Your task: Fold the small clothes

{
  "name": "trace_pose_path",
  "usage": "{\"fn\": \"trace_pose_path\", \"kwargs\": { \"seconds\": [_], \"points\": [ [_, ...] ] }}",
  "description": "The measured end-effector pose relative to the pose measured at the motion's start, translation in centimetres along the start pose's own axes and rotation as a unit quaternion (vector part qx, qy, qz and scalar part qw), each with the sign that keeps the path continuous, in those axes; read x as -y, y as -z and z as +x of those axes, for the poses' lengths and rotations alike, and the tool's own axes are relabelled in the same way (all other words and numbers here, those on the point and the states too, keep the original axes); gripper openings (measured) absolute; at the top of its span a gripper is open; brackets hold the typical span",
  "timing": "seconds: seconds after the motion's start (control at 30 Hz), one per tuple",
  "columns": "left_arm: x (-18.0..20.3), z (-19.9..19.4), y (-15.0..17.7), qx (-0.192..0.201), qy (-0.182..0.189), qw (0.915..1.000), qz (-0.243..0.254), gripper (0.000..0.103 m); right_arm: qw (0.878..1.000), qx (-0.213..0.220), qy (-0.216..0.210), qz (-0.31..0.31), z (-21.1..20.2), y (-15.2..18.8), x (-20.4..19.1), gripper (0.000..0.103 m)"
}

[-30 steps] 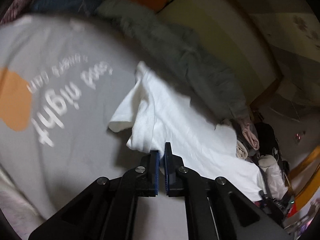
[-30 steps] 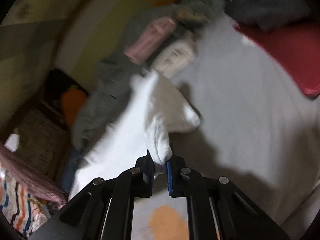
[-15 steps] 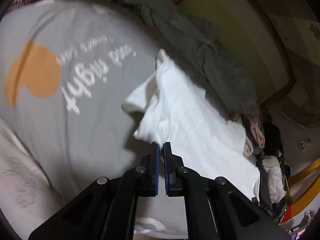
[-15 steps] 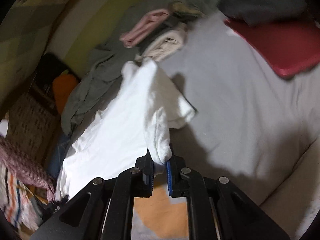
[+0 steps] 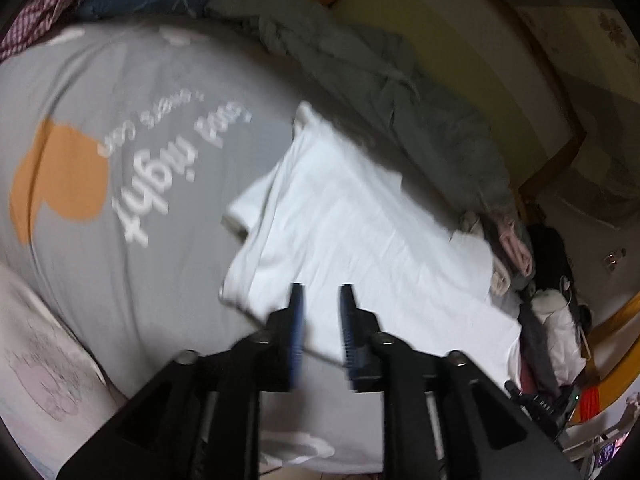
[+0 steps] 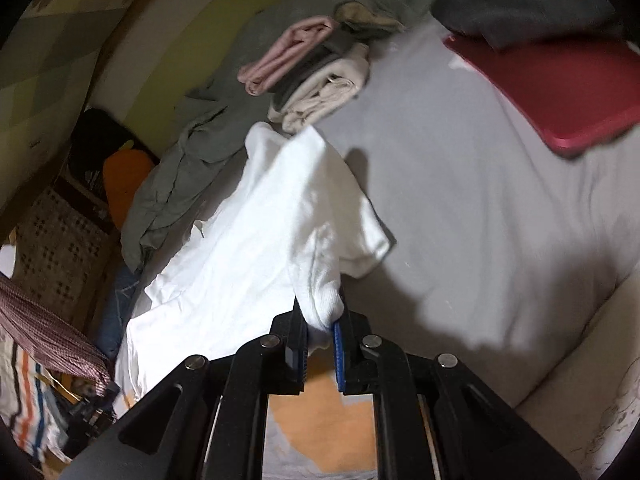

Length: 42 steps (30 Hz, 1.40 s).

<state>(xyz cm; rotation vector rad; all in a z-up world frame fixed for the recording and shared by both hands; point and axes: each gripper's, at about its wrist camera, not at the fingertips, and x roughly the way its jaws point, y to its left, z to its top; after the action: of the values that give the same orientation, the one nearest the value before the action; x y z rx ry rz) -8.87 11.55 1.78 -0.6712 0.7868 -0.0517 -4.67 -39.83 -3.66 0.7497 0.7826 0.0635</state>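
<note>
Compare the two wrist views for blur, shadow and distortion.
Left wrist: motion-smeared; the left hand-held gripper and the print on the grey bedspread are soft. Right wrist: sharper; the white shirt throws a hard shadow on the bedspread. Both: fisheye bending, dark corners.

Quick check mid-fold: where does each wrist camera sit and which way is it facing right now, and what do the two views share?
Left wrist: sits on the left tool, angled down over the white shirt on the grey bedspread; its fingers stand apart, shirt lying between them unpinched.
Right wrist: sits on the right tool, angled down, shut on a bunched shirt edge; red pad beyond.
Shared: shirt, bedspread, folded clothes pile, grey-green garment.
</note>
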Motion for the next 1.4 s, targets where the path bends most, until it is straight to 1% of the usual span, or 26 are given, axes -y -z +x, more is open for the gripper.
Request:
{"fn": "trace_pose_path", "kwargs": {
  "seconds": [0.03,0.07,0.13,0.23,0.33,0.4,0.43,0.47,0.5,0.57,0.63,0.7,0.73,0.87,0.93,0.97,1.0,1.07,1.1,1.17,1.2,1.27,1.3,1.37,1.4],
  "points": [
    [-0.2,0.6,0.4,-0.011,-0.006,0.9999,-0.005,0.033,1.0,-0.001,0.001,0.001,0.1,0.0,0.1,0.01],
    [-0.5,1.0,0.9,-0.018,-0.013,0.9997,-0.013,0.039,1.0,-0.002,0.004,-0.002,0.1,0.1,0.1,0.01],
    [-1.4,1.8,1.6,-0.03,-0.017,0.9988,-0.035,0.04,1.0,0.001,0.007,-0.006,0.1,0.1,0.0,0.01],
    [-2.4,2.7,2.2,-0.047,-0.026,0.9965,-0.065,0.044,1.0,0.003,0.015,-0.012,0.0,0.2,-0.3,0.014],
    [-2.8,2.9,2.2,-0.04,-0.011,0.9962,-0.077,0.045,1.0,-0.002,0.015,-0.01,0.1,0.2,0.0,0.016],
    [-3.1,3.2,1.7,-0.031,0.011,0.9956,-0.088,0.043,1.0,0.001,0.01,-0.006,0.0,0.3,0.2,0.016],
    [-3.4,3.3,1.3,-0.022,0.022,0.994,-0.105,0.032,1.0,0.003,0.008,-0.008,0.0,0.3,0.1,0.014],
    [-3.7,3.2,1.0,-0.009,0.033,0.9924,-0.118,0.008,1.0,0.007,0.005,-0.014,-0.2,0.4,-0.1,0.011],
    [-3.8,3.1,0.7,0.001,0.036,0.9919,-0.122,0.002,1.0,0.012,0.006,-0.018,-0.3,0.4,-0.3,0.01],
    [-3.3,2.3,0.4,0.012,0.033,0.9931,-0.112,0.002,0.999,0.026,-0.001,-0.025,-1.1,0.4,-0.9,0.01],
    [-2.0,0.6,0.3,0.027,0.032,0.9955,-0.085,0.002,0.999,0.039,-0.018,-0.023,-2.2,0.2,-1.2,0.01],
    [-1.0,-1.2,-0.1,0.039,0.048,0.9951,-0.077,0.001,0.997,0.058,-0.036,-0.026,-4.0,-0.2,-1.9,0.009],
    [-0.5,-2.1,-0.5,0.047,0.061,0.9942,-0.075,0.002,0.997,0.067,-0.038,-0.03,-4.6,-0.4,-2.3,0.009],
    [2.5,-4.4,-3.8,0.079,0.081,0.9927,-0.043,0.002,0.99,0.111,-0.056,-0.066,-7.2,-3.0,-5.7,0.009],
    [4.5,-5.1,-6.3,0.098,0.093,0.9904,-0.028,0.002,0.985,0.128,-0.06,-0.097,-7.7,-4.8,-8.1,0.009],
    [5.7,-5.5,-7.8,0.109,0.102,0.9886,-0.021,0.002,0.982,0.14,-0.056,-0.114,-8.1,-5.9,-9.6,0.009],
    [6.9,-5.7,-9.2,0.12,0.105,0.9871,-0.01,0.002,0.978,0.156,-0.052,-0.132,-8.6,-7.4,-11.6,0.009],
    [9.1,-6.9,-11.9,0.148,0.114,0.9824,0.004,0.002,0.969,0.185,-0.057,-0.156,-9.5,-9.2,-14.3,0.009],
    [10.2,-7.8,-13.2,0.162,0.123,0.979,0.009,0.002,0.962,0.207,-0.058,-0.168,-10.5,-10.3,-16.1,0.009],
    [11.8,-9.5,-15.0,0.189,0.134,0.9726,0.019,0.002,0.951,0.238,-0.056,-0.19,-11.9,-11.5,-18.7,0.009],
    [12.6,-10.5,-15.8,0.201,0.141,0.969,0.029,0.002,0.944,0.256,-0.043,-0.205,-12.8,-11.9,-20.1,0.009],
    [14.3,-11.9,-17.3,0.225,0.139,0.9627,0.056,0.002,0.925,0.292,-0.022,-0.24,-14.4,-12.2,-22.6,0.009],
    [14.8,-12.1,-17.9,0.232,0.137,0.9611,0.062,0.002,0.917,0.305,-0.014,-0.257,-15.0,-12.6,-23.8,0.008],
    [15.8,-11.8,-19.5,0.233,0.126,0.9614,0.076,0.002,0.913,0.309,-0.005,-0.266,-14.9,-13.5,-25.4,0.008],
    [16.1,-11.0,-20.5,0.225,0.117,0.9641,0.078,0.002,0.914,0.307,0.001,-0.267,-14.3,-14.1,-25.9,0.008]
  ]
}}
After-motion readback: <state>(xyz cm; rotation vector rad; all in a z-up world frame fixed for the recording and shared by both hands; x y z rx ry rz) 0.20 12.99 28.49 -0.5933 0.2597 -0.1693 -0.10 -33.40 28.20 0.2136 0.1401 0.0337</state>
